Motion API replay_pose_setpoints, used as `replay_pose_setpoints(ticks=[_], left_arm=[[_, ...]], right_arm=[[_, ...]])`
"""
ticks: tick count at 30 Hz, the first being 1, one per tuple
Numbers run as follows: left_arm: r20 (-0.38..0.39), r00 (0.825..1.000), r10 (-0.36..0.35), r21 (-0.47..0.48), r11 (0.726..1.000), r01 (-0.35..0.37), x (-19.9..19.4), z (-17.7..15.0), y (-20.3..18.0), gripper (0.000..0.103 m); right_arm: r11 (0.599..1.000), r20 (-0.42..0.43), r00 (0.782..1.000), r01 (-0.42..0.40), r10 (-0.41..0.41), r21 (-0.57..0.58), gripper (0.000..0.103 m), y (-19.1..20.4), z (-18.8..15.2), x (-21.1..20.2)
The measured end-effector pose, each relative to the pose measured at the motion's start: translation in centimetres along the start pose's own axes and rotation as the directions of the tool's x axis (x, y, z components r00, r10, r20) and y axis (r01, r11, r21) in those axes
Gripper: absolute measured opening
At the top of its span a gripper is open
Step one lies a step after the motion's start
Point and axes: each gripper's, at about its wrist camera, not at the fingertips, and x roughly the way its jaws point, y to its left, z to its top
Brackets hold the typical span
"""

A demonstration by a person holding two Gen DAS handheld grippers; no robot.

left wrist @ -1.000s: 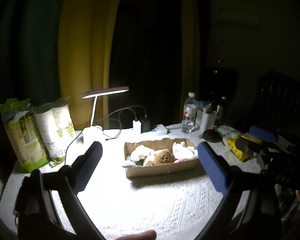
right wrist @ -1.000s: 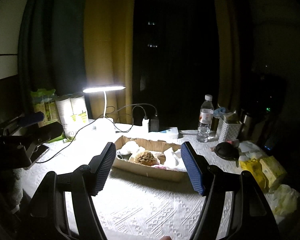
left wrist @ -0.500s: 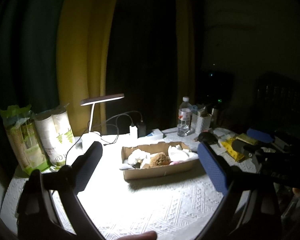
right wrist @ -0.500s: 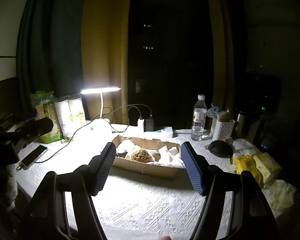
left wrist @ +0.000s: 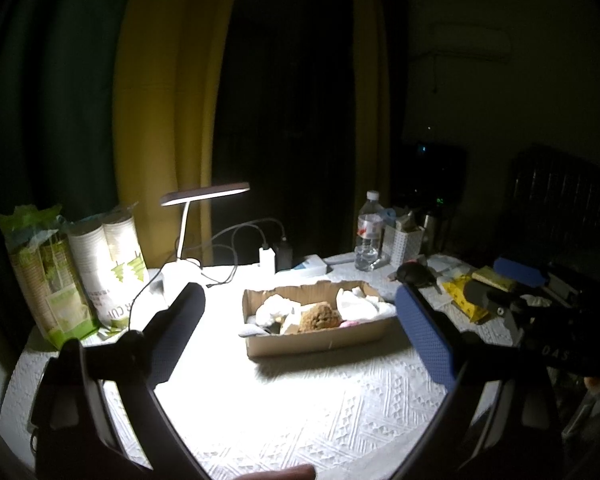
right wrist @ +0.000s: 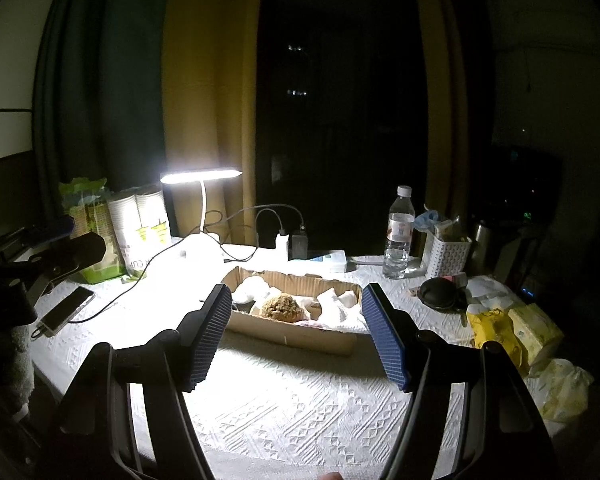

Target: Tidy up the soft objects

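Note:
A shallow cardboard box [left wrist: 320,342] [right wrist: 288,334] sits mid-table on a white embossed cloth. Inside lie a brown rough sponge [left wrist: 318,317] [right wrist: 282,307], white soft cloths [left wrist: 356,303] [right wrist: 334,305] and something pink at the front edge. My left gripper [left wrist: 300,314] hovers open in front of the box, nothing between its blue pads. My right gripper [right wrist: 296,322] is likewise open and empty, short of the box's near wall. Each gripper also shows dimly at the edge of the other's view.
A lit desk lamp [right wrist: 200,178] with cables and chargers stands behind the box. Stacked paper cups [left wrist: 108,264] and a green bag are at the left, a phone [right wrist: 64,312] near the left edge. A water bottle [right wrist: 399,236], white basket, black pouch and yellow packets [right wrist: 516,330] crowd the right.
Both views have shifted slightly: the box sits a little lower and the room higher in frame. The grippers keep the same wide opening and nothing on the table has moved.

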Motion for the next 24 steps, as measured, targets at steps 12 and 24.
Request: replay_pose_setpoints(ticks=[12, 24], left_arm=[[-0.001, 1.000, 0.000, -0.003, 1.000, 0.000, 0.10, -0.06, 0.02, 0.097], [-0.004, 1.000, 0.001, -0.006, 1.000, -0.001, 0.26, -0.41, -0.16, 0.097]], right_arm=[[1.000, -0.003, 1.000, 0.000, 0.000, 0.000, 0.071, -0.02, -0.05, 0.17], [1.000, -0.009, 1.000, 0.000, 0.000, -0.003, 0.071, 0.22, -0.19, 0.52]])
